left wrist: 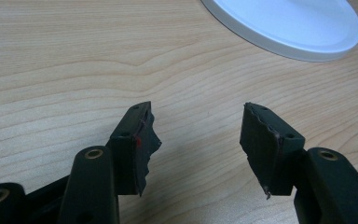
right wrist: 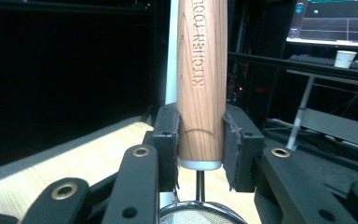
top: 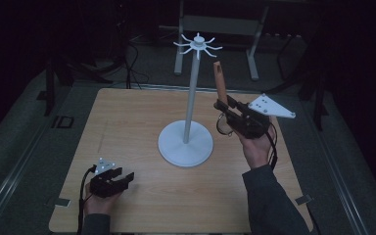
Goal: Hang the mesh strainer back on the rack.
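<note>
with the right tongs (right wrist: 200,144) pinching the strainer's wooden handle (right wrist: 201,79) and the left tongs (left wrist: 198,144) spread idle, we should lift its tip steadily toward a hook on the white rack (top: 196,45).

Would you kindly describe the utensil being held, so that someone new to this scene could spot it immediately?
Start at the white stand in the middle of the wooden table. Just right of its pole, the right gripper is shut on a wooden handle that points up. That strainer alone has "KITCHEN TOOL" stamped on its handle, with a metal mesh ring hanging below the jaws.
</note>
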Motion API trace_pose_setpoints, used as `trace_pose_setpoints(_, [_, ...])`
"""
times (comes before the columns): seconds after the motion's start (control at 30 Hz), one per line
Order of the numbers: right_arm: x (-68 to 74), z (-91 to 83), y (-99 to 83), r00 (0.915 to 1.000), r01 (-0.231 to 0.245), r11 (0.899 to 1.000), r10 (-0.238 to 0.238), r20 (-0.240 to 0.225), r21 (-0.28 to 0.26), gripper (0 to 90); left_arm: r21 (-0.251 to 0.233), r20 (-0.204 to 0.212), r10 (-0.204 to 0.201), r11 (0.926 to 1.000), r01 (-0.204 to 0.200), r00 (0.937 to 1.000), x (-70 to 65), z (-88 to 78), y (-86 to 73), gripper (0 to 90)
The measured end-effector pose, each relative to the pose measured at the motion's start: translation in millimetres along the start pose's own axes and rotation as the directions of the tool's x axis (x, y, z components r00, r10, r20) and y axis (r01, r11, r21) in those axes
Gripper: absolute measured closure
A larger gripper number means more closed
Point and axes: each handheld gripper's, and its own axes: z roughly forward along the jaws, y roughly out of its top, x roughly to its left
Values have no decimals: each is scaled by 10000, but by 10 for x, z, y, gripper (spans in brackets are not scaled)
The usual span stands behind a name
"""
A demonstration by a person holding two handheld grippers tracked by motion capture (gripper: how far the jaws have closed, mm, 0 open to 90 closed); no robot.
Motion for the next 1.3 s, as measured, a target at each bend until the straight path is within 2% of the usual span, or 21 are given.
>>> trace_pose_setpoints(0.47, [-29,-25,96,9992,-338,9982,328,-217,-489,692,36,25,26,10000,-26,10000,-2,5,2,445])
trace_pose_setpoints(0.87, [0,30,166,9989,-302,9983,283,-378,-496,692,63,50,62,10000,-62,10000,-4,6,2,445])
trace_pose_setpoints(1.3, [-31,174,221,9971,-490,9984,472,-599,-289,692,11,34,1,10000,-1,10000,-1,0,2,446])
